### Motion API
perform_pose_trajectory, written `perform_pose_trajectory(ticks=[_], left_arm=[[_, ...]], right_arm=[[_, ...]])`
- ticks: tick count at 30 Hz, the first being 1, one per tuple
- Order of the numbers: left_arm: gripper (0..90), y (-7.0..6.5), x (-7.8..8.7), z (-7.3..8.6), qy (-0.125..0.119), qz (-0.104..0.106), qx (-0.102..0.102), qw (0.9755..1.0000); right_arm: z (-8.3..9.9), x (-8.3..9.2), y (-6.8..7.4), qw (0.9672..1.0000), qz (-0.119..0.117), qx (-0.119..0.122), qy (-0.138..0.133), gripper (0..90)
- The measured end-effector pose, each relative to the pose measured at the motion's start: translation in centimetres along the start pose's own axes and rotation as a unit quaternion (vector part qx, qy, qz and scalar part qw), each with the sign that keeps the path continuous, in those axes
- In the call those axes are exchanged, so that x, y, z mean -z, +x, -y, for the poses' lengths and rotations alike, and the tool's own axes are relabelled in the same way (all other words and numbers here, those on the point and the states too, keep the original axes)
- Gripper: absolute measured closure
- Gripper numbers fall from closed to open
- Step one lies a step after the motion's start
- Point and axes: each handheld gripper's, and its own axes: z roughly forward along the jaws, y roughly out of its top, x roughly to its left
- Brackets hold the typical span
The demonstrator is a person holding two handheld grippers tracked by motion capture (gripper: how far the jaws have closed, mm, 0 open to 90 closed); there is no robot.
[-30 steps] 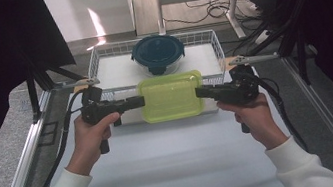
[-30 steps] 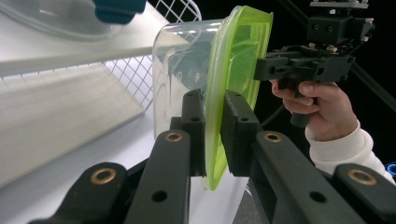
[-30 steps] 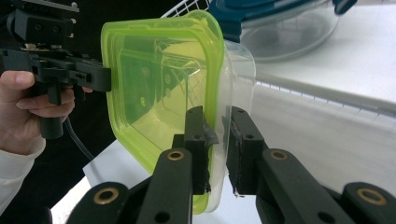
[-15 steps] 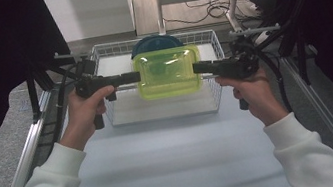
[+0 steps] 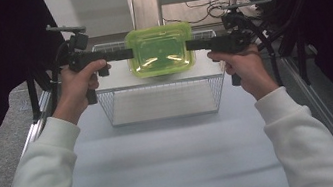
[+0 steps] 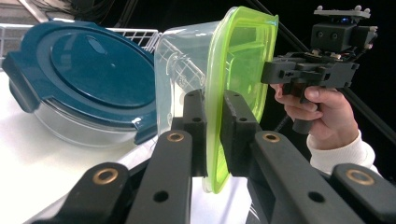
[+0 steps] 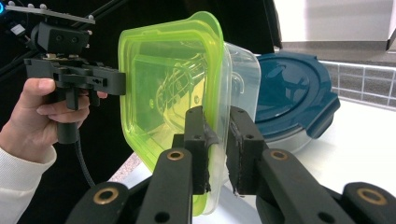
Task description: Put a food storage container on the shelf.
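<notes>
A clear container with a yellow-green lid [image 5: 160,51] hangs in the air above the wire basket [image 5: 163,100], tipped so the lid faces the person. My left gripper [image 5: 130,53] is shut on its left rim, and in the left gripper view the jaws [image 6: 212,116] pinch the lid's edge. My right gripper [image 5: 189,45] is shut on the opposite rim, with its jaws [image 7: 217,130] closed on the lid and wall. Each gripper view shows the other gripper across the container: the right gripper [image 6: 268,74] and the left gripper [image 7: 119,81].
A round glass container with a dark blue lid [image 6: 88,79] sits just behind the held one, also seen from the right gripper [image 7: 289,93]. The white table [image 5: 174,158] stretches toward the person. Metal rails run along both sides, and cables hang at the far right.
Both grippers have lifted the green-lidded container up and away from the person, from low over the table to above the basket. It now covers the blue lid in the high view.
</notes>
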Motion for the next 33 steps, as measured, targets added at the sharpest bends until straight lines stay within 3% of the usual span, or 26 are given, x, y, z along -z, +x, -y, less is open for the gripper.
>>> perform_pose_trajectory(ticks=[11, 14, 23, 30, 33], left_arm=[[81.9, 2.0, -0.7, -2.0, 0.001, 0.002, 0.025, 0.9997], [81.8, 3.0, -1.0, -2.7, -0.005, -0.006, 0.042, 0.9991], [81.7, 5.1, -1.8, -3.6, 0.0, -0.014, 0.069, 0.9975], [81.6, 6.0, -2.5, -3.6, 0.008, -0.029, 0.088, 0.9956], [81.6, 6.4, -2.5, -3.8, 0.001, -0.027, 0.099, 0.9947]], right_arm=[[-1.7, -1.2, -1.4, 0.9998, -0.003, -0.017, 0.002, 79.0], [-2.3, -1.8, -2.0, 0.9996, -0.001, -0.029, 0.001, 79.0], [-3.7, -3.7, -3.8, 0.9982, 0.007, -0.056, 0.021, 78.9], [-3.6, -4.8, -5.2, 0.995, 0.012, -0.091, 0.039, 78.8], [-3.6, -5.4, -5.7, 0.9935, 0.015, -0.105, 0.041, 78.5]])
